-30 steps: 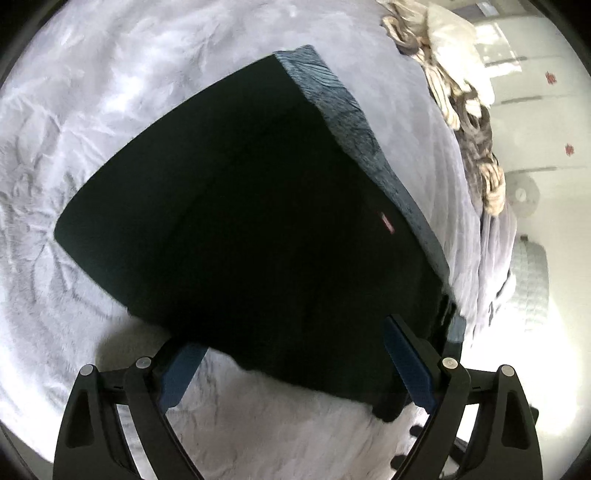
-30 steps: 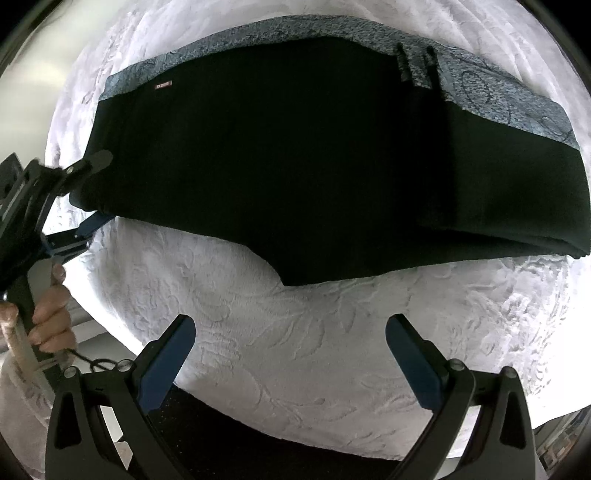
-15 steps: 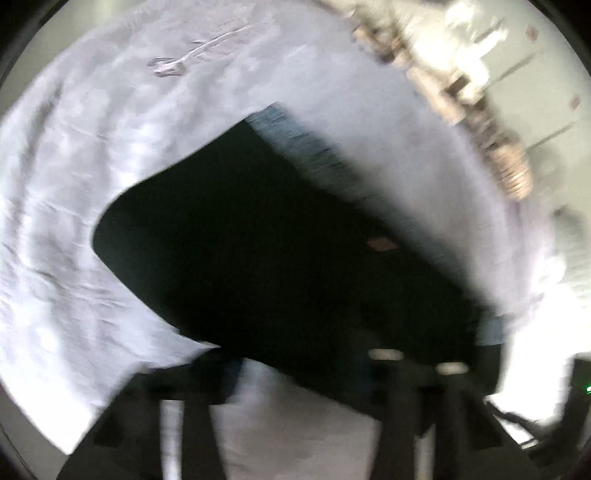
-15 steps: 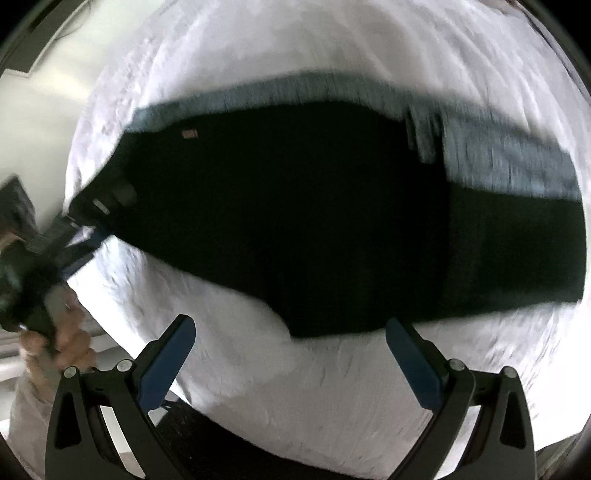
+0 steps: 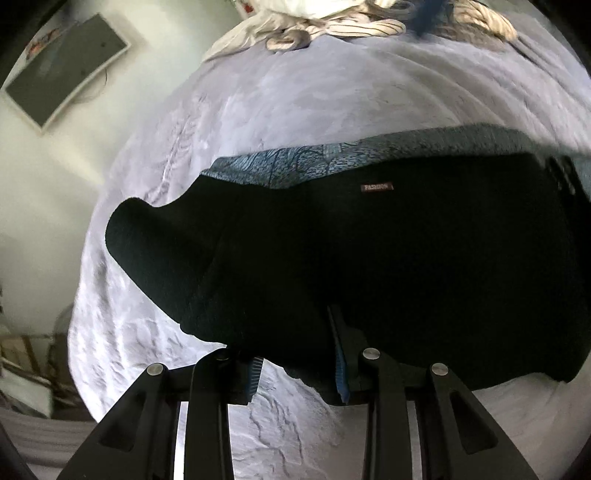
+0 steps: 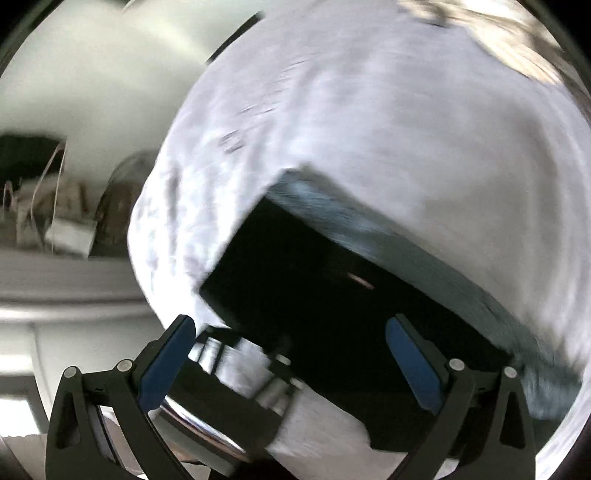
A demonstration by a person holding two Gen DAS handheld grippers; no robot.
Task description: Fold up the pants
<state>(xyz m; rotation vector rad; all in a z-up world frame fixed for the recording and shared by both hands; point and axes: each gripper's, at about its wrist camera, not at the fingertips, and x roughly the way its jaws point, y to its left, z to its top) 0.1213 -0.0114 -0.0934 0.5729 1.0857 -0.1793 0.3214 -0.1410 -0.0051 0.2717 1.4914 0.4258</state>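
Black pants (image 5: 369,251) with a blue-grey patterned waistband (image 5: 314,166) and a small brown label (image 5: 376,187) lie folded on a white bedspread (image 5: 295,96). My left gripper (image 5: 295,365) has narrowed its jaws on the near hem of the pants. In the right wrist view the pants (image 6: 332,288) look blurred. My right gripper (image 6: 291,354) is open and empty above their near edge, and the left gripper (image 6: 258,373) shows just in front of it.
A heap of striped and pale laundry (image 5: 351,18) lies at the far side of the bed. A framed dark panel (image 5: 62,66) hangs on the wall at left. Boxes and clutter (image 6: 66,221) stand beside the bed's left edge.
Both grippers swung left along the pants. The left gripper's jaws closed from wide open onto the hem. The right gripper stayed open and now looks toward the pants' left end.
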